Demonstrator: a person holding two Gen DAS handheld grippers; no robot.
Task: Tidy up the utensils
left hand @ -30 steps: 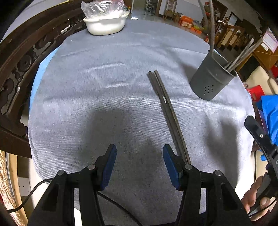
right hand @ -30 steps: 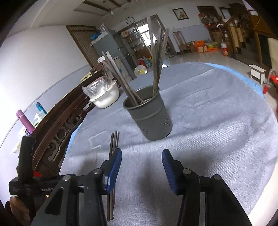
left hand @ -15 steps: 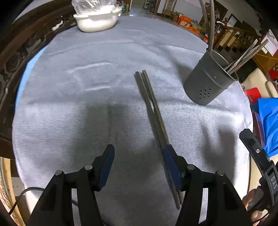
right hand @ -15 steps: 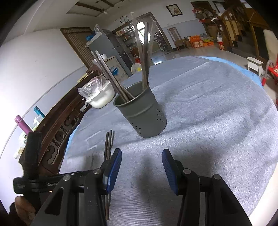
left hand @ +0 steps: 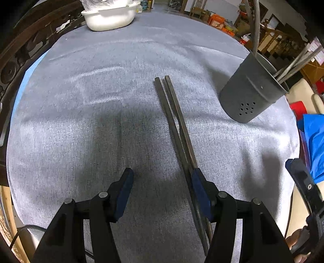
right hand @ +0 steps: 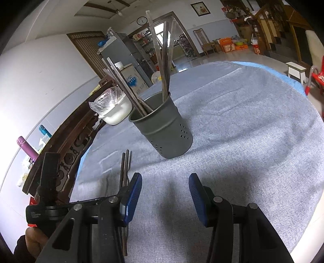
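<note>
A: Left gripper (left hand: 162, 183) hangs over the grey cloth (left hand: 81, 121), jaws parted, nothing between the blue pads. The pair of chopsticks (left hand: 174, 115) lies flat on the cloth and passes under the right-hand finger (left hand: 199, 187), not inside the gap.

B: Is that finger touching them?

A: It hides them there, so I can't tell if it's contact or only overlap. Right gripper (right hand: 165, 193) is also spread, nothing between its pads, only bare cloth.

B: And the holder?

A: The dark grey utensil cup (right hand: 164, 129) stands upright ahead of the right gripper, well apart from it, several sticks already leaning inside. The loose chopsticks lie to its left in the right wrist view, near but not touching it.

B: Room to move?

A: Plenty of open cloth left of the chopsticks. The white bowl (left hand: 110, 17), with a plastic bag in it, sits at the far edge by the carved wooden back (left hand: 24, 46). In the left wrist view the cup stands close to the table's right edge.
</note>
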